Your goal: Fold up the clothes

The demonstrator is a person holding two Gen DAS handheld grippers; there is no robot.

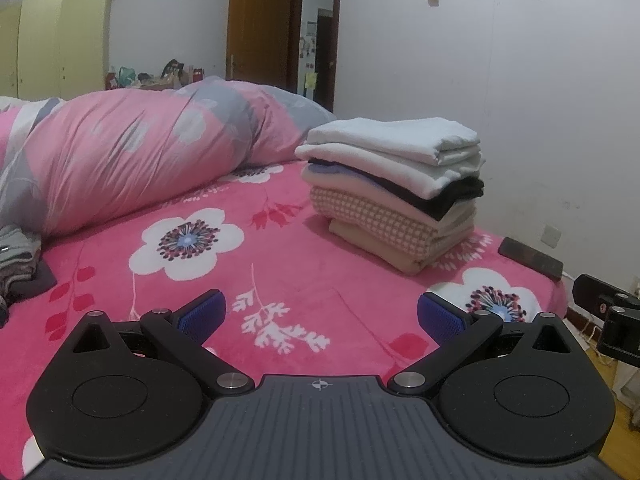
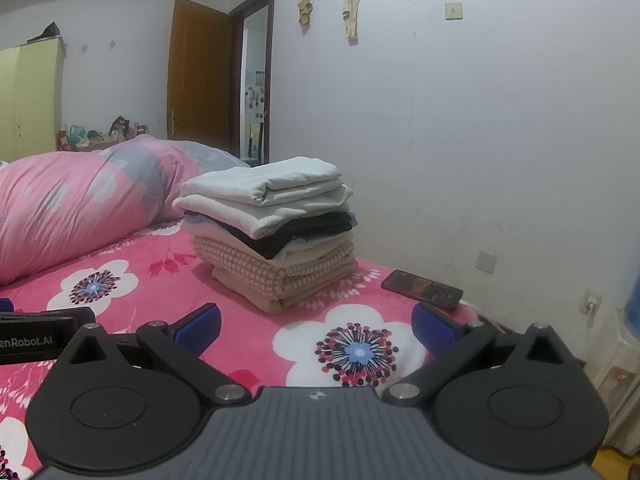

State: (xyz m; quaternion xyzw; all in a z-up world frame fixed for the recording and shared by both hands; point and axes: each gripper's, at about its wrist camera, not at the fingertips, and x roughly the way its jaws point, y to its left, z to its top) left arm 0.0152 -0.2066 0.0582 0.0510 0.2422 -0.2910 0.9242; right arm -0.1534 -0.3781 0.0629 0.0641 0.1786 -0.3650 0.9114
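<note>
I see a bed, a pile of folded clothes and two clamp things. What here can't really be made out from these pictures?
- Grey clothes: left wrist view, cut off by the left edge; what garment it is cannot be told.
- Phone screen: right wrist view, too small to read.
- Stack of folded clothes: lower layers covered by upper ones, so types are unclear.
- Right hand-held gripper: left wrist view, cut off by the right edge.

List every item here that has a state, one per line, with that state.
Left gripper: open, empty.
Right gripper: open, empty.
Stack of clothes: folded, piled on the bed.
Phone: lying flat, screen lit.
Door: open.
Duvet: bunched up.
</note>
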